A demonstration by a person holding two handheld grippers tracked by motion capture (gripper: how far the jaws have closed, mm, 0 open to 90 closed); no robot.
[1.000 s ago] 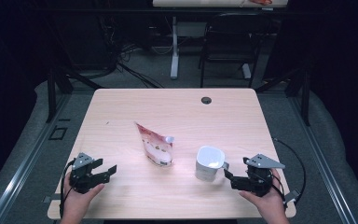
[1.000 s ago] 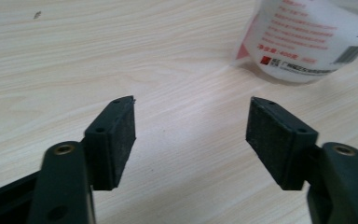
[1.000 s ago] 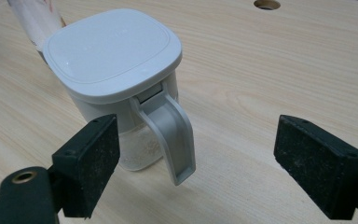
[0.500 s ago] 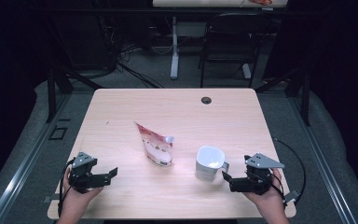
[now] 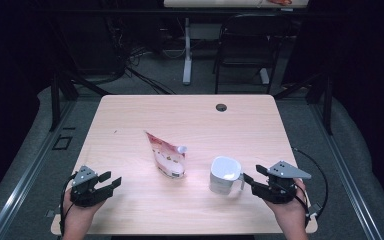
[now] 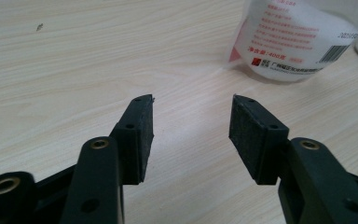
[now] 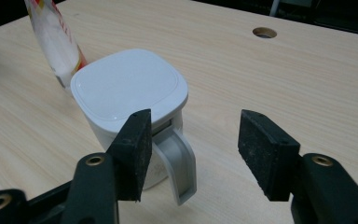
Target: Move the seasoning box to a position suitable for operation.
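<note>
Two things to handle, neither yet gripped: white lidded cup [image 5: 225,175] upright toward the near right of the table [image 5: 190,115], spouted pouch [image 5: 167,156] standing just to its left, close but apart. Right gripper [image 5: 252,175] low over the wood just beside the cup. Along its own jaws, cup handle [image 7: 179,163] lying in the gap, close against one pad or perhaps brushing it, well clear of the other. Jaws just now closing, roughly halfway in, not yet pinching the handle, so unclenched and grasping nothing. Left gripper [image 5: 111,181] at the near left corner, well apart from the pouch. Jaws likewise just closing to about half, bare wood between the pads, nothing caught. Pouch base in view beyond its tips, off to one side, not lined up. By the look of it, barely begun: approach to the cup handle made, grip pending, lid in place on the cup, nothing lifted, tilted or poured. Left to do, probably: closing on the handle, bringing the left gripper across to the pouch, then some joining of the two.
</note>
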